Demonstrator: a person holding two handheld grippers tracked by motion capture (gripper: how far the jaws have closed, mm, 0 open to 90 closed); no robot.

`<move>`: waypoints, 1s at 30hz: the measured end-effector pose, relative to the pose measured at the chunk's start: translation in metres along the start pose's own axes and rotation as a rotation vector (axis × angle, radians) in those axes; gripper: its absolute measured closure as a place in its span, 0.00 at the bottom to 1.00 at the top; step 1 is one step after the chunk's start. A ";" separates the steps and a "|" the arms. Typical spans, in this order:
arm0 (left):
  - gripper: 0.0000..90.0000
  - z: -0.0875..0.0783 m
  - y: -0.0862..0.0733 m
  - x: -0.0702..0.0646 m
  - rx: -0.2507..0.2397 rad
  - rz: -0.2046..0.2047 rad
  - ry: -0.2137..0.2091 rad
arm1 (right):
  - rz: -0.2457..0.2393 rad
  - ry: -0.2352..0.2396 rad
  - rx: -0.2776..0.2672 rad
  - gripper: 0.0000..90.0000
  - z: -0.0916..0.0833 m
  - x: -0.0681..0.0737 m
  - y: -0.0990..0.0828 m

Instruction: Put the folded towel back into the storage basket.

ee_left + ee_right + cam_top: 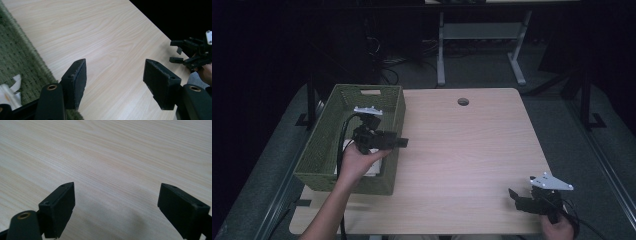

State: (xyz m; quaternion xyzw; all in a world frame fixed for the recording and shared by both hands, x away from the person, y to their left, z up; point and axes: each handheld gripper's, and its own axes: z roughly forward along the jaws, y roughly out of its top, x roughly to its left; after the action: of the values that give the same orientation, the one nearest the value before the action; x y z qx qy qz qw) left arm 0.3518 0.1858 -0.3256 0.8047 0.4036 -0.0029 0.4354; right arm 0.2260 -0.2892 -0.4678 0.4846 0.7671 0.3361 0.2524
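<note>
Jaws of both the left gripper (402, 143) and right gripper (512, 193) gape empty; woven green basket (323, 145) holds white paper (8, 93).

The high view is dim: the room around the tabletop (472, 150) sinks into near black, and the pale wood alone takes an even light from above. The picture is soft and slightly grainy, with fine detail lost inside the green basket (327, 150). In both gripper views the wood is brighter and its grain sharp ahead of the jaws, while the jaws themselves are blurred. A soft, faint shadow lies on the wood between and just below the jaws in the right gripper view.
</note>
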 end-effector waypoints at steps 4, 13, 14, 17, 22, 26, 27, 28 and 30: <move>0.36 0.006 -0.001 -0.006 0.006 0.001 -0.004 | 0.002 0.001 -0.002 0.15 0.000 0.000 0.000; 0.33 0.025 -0.003 -0.018 0.019 0.014 -0.024 | 0.003 0.000 -0.001 0.15 0.001 0.000 -0.001; 0.33 0.026 -0.003 -0.020 0.018 0.015 -0.025 | 0.004 0.000 0.001 0.15 0.001 0.000 -0.001; 0.34 0.031 -0.002 -0.026 0.016 0.023 -0.034 | 0.003 -0.001 0.002 0.15 0.001 -0.001 -0.001; 0.33 0.037 0.000 -0.034 0.014 0.033 -0.035 | 0.004 -0.002 -0.004 0.15 0.000 0.000 0.000; 0.32 0.044 0.000 -0.039 0.027 0.036 -0.036 | 0.004 -0.002 -0.006 0.15 0.000 0.000 -0.001; 0.32 0.046 0.000 -0.040 0.029 0.038 -0.039 | 0.005 -0.002 -0.006 0.15 0.000 0.000 -0.001; 0.32 0.047 0.000 -0.041 0.028 0.036 -0.039 | 0.004 -0.003 -0.006 0.15 0.000 -0.001 -0.001; 0.32 0.050 0.000 -0.043 0.032 0.040 -0.045 | 0.005 -0.004 -0.007 0.15 -0.001 -0.001 -0.001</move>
State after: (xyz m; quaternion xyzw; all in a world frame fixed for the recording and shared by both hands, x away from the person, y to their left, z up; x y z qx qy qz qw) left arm 0.3400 0.1225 -0.3418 0.8193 0.3773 -0.0188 0.4313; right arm 0.2251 -0.2904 -0.4676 0.4864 0.7641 0.3386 0.2548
